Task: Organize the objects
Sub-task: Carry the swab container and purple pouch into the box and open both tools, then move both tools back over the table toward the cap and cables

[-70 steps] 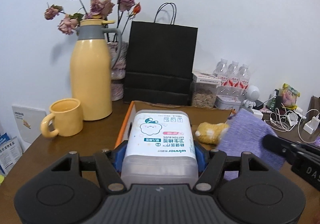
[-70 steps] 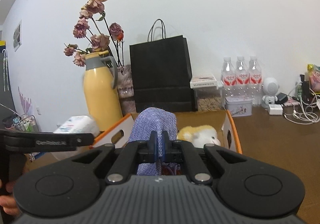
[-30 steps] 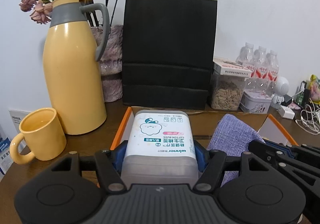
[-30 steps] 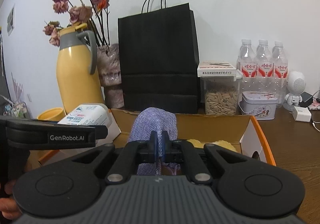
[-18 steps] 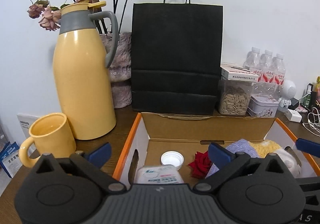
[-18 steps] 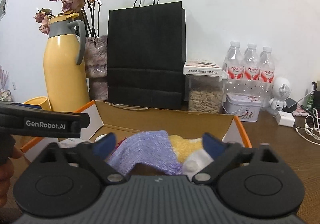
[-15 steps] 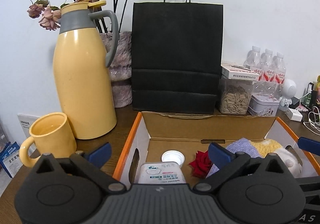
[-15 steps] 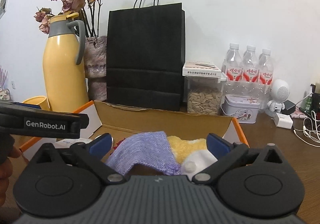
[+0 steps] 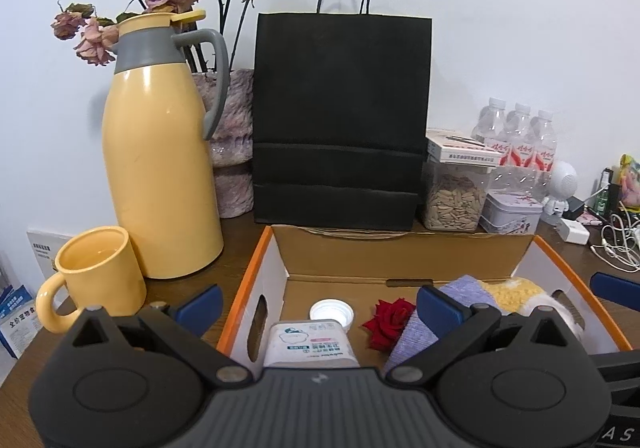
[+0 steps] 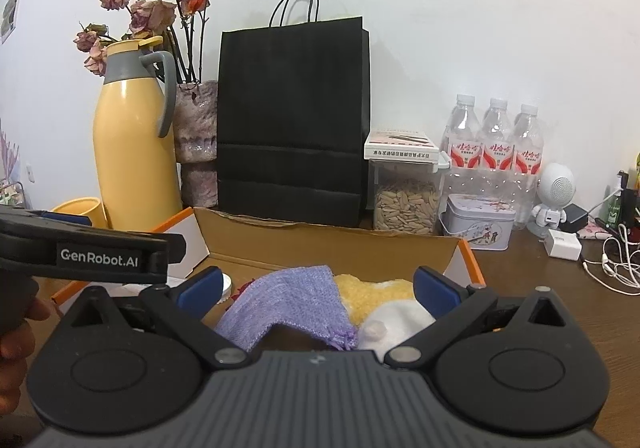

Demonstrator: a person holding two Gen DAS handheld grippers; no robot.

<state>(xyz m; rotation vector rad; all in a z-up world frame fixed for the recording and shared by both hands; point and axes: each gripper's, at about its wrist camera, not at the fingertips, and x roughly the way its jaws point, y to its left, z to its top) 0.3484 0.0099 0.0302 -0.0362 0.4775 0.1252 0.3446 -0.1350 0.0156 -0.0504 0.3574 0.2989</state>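
Note:
An open cardboard box (image 9: 400, 252) with orange rims sits on the wooden table. In it lie a white cotton-bud box (image 9: 308, 344), a white cap (image 9: 331, 311), a red rose (image 9: 390, 322), a purple knitted cloth (image 10: 296, 300) and a yellow-white plush toy (image 10: 384, 308). My left gripper (image 9: 320, 306) is open and empty above the cotton-bud box. My right gripper (image 10: 316, 284) is open and empty above the cloth, which also shows in the left wrist view (image 9: 464, 288).
Behind the box stand a black paper bag (image 9: 340, 116), a yellow thermos (image 9: 156, 164), a yellow mug (image 9: 96, 280), a vase of dried roses (image 9: 232, 168), a seed jar (image 9: 454, 196), a tin (image 9: 512, 212) and water bottles (image 10: 496, 152). Cables (image 10: 616, 256) lie at right.
Both grippers have opened. The cotton-bud box dropped from my left gripper into the box, and the purple cloth dropped from my right gripper onto the plush toy.

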